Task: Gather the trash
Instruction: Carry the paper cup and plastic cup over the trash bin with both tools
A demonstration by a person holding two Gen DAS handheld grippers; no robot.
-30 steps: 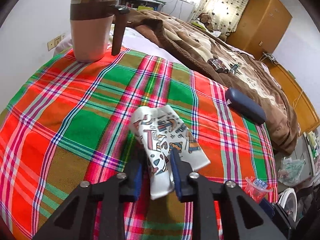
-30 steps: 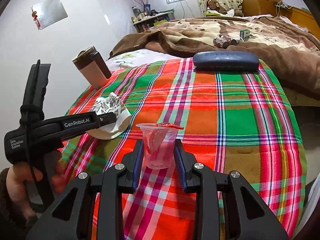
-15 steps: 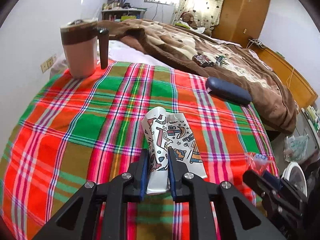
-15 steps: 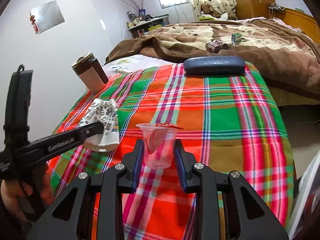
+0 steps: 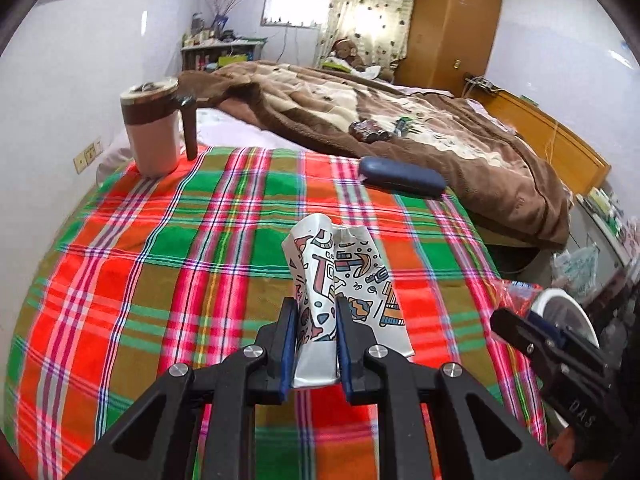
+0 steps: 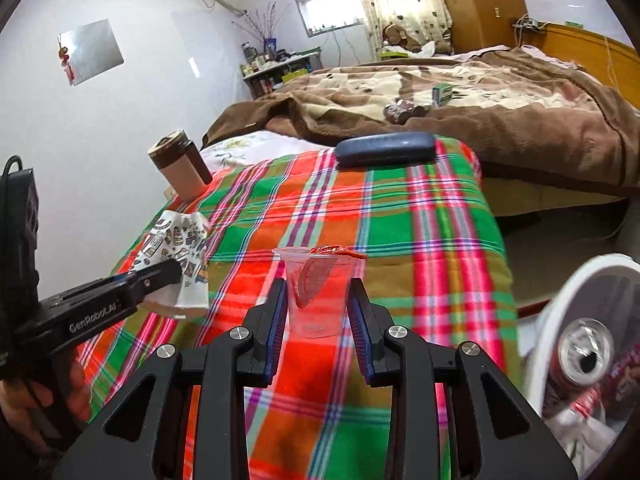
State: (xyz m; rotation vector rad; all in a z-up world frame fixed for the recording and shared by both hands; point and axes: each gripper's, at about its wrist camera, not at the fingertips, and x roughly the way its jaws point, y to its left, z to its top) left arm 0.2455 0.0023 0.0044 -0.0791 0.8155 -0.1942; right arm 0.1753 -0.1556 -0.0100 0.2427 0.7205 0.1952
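We have both pieces of trash in hand. Our left claw (image 5: 316, 344) is clamped tight on the flattened patterned paper cup (image 5: 344, 280), held clear above the plaid-covered surface (image 5: 160, 264). Our right claw (image 6: 318, 312) grips the clear plastic cup (image 6: 316, 292) with a red wrapper (image 6: 336, 250) in it, pads pressed on its sides. The white bin (image 6: 568, 292), already holding a can (image 6: 586, 354), sits just to the right of the surface. What remains, we judge, is carrying both over and dropping them in. The mug (image 5: 154, 136) and the dark blue case (image 5: 402, 176) look like keepers.
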